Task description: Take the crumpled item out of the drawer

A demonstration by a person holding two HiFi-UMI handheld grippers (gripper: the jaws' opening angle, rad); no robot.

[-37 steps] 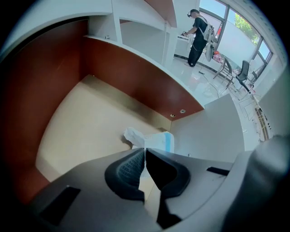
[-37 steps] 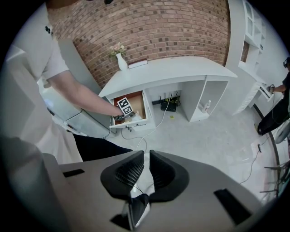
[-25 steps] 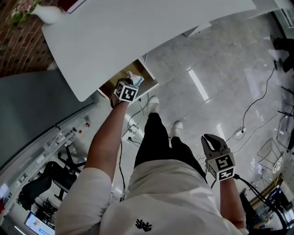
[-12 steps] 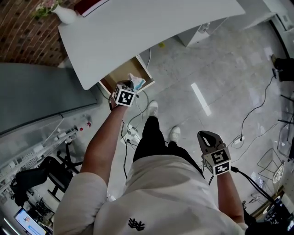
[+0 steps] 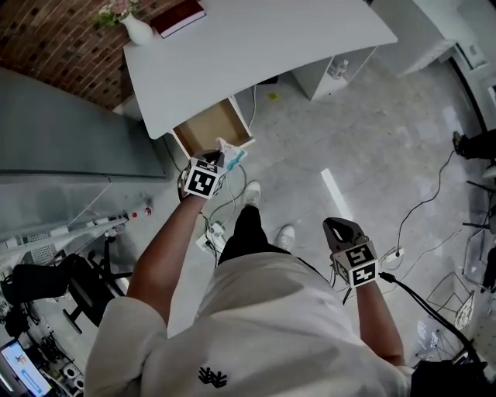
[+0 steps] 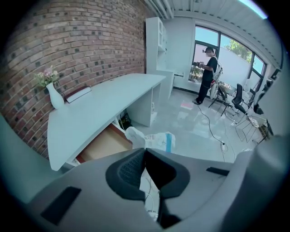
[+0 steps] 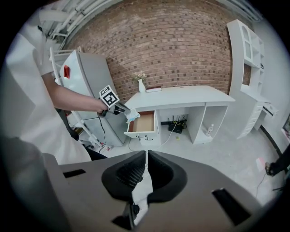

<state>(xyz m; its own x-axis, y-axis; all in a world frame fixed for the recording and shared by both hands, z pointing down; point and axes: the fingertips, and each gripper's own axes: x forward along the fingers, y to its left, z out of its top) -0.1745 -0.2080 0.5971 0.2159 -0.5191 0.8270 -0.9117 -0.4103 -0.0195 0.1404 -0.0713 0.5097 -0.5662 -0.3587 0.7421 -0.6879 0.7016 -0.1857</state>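
Note:
The crumpled item (image 5: 232, 153), a white and light-blue wad, is pinched in my left gripper (image 5: 219, 163), which is shut on it. It hangs just in front of the open wooden drawer (image 5: 211, 126), outside its front edge. In the left gripper view the crumpled item (image 6: 153, 139) sticks out past the closed jaws of the left gripper (image 6: 145, 152), with the drawer (image 6: 103, 145) below the white desk (image 6: 97, 114). My right gripper (image 5: 335, 226) hangs low by my side, shut and empty. The right gripper view shows the crumpled item (image 7: 132, 115) beside the drawer (image 7: 144, 122).
On the white desk (image 5: 256, 46) stand a vase with flowers (image 5: 133, 28) and a dark red book (image 5: 179, 16). A grey cabinet (image 5: 54, 124) stands left of the desk. Cables and a power strip (image 5: 211, 236) lie on the floor. A person (image 6: 209, 74) stands far off.
My left gripper has drawn back from over the drawer, carrying the crumpled item out past the front edge. The head camera has pulled away from the desk. The right gripper has barely moved.

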